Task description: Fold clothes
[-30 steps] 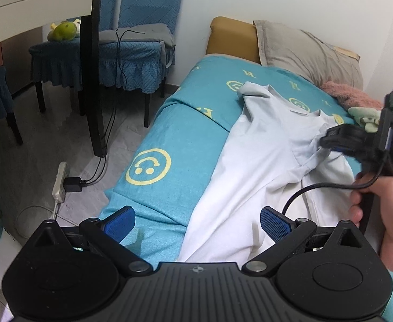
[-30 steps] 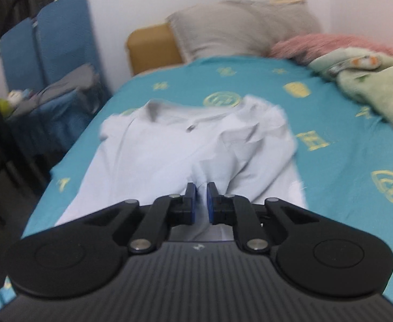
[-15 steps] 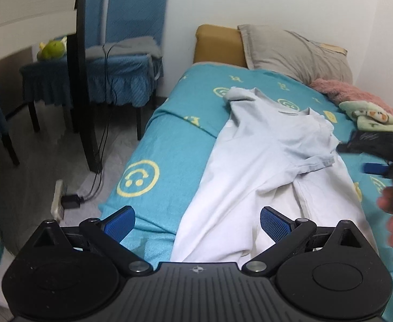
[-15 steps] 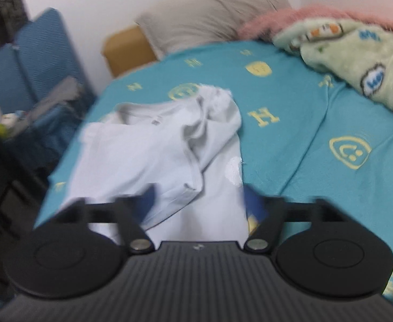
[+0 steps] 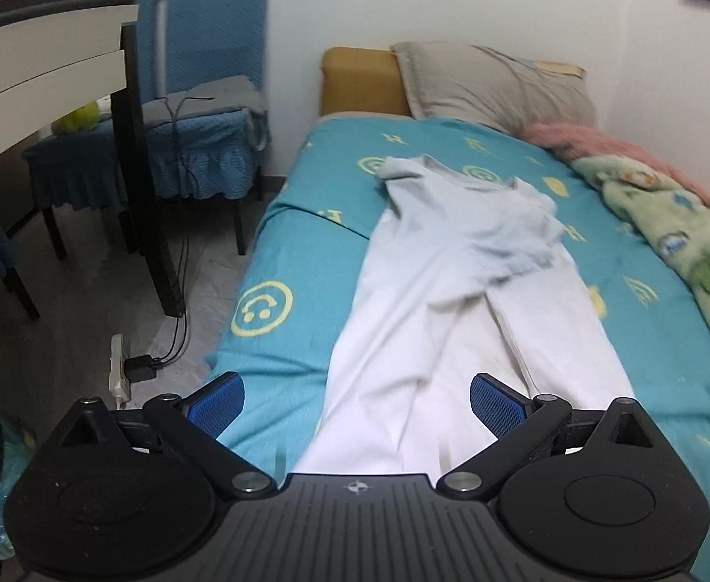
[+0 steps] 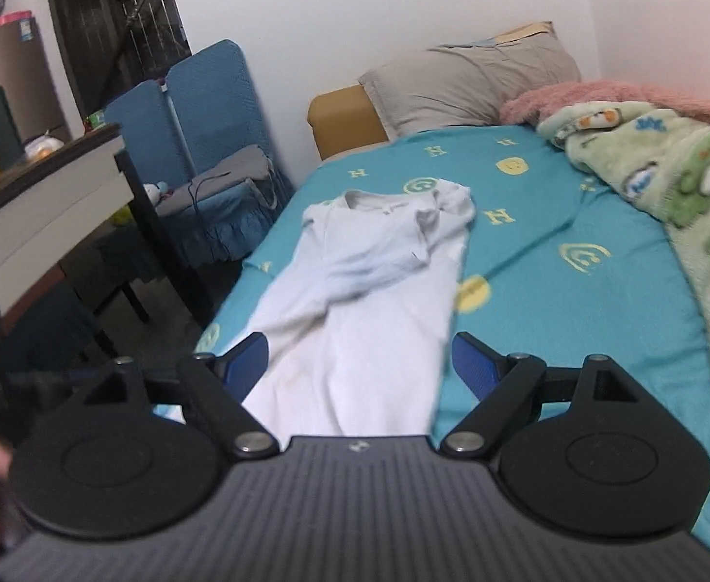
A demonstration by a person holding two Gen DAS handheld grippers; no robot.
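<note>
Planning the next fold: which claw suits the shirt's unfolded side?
Probably the left claw: open, it hangs by the unfolded left edge of the shirt, nearest the left sleeve; the right claw sits toward the folded side.

blanket [image 6: 670, 184] right, bare sheet [image 6: 549, 291] between

From my remote seat, the place I worked in was plainly a home bedroom. A bed [image 5: 306, 242] with a teal sheet printed with yellow smiley faces filled most of both views, a grey pillow [image 5: 495, 82] at its head against a plain white wall. A green cartoon-print fleece blanket [image 6: 670, 184] and a pink fuzzy blanket [image 6: 597, 97] were bunched along the far side. Beside the bed stood a chair [image 5: 209, 111] in a blue fabric cover, a desk [image 6: 39, 208] cluttered on top, and a power strip [image 5: 118, 368] on the tiled floor with a charger plugged in.
</note>
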